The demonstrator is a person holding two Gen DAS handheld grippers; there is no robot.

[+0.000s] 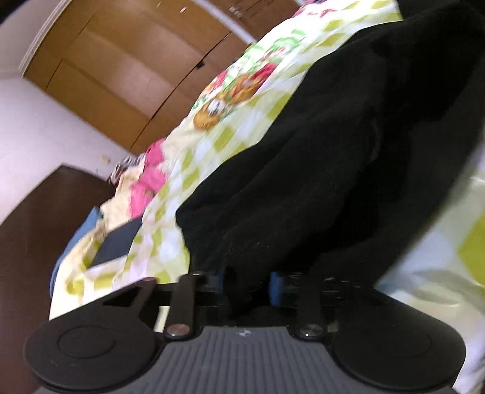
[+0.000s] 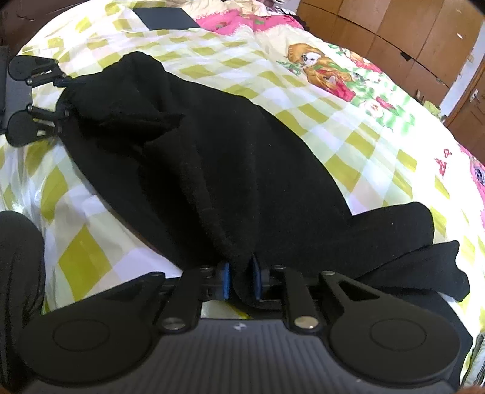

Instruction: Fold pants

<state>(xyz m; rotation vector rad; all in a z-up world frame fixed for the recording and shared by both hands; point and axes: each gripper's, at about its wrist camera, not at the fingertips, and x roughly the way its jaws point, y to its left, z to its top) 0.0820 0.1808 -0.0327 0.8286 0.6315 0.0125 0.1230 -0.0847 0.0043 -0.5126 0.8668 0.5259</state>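
Pants (image 2: 230, 169) hung bunched between both slackly pinching grippers, left (image 2: 65, 97) at ten o'clock, right (image 2: 241, 280) at six; slack risked slipping.

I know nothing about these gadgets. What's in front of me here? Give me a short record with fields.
Garment: black pants, lying rumpled across the bed
Surface: checkered bedsheet with cartoon prints
Right gripper: fabric between its blue pads, at the near end
Left gripper: at the far end, fabric bunched at its tips
Background: wooden wardrobe
Also on bed: dark flat object, pink bedding
Fold: not yet neat
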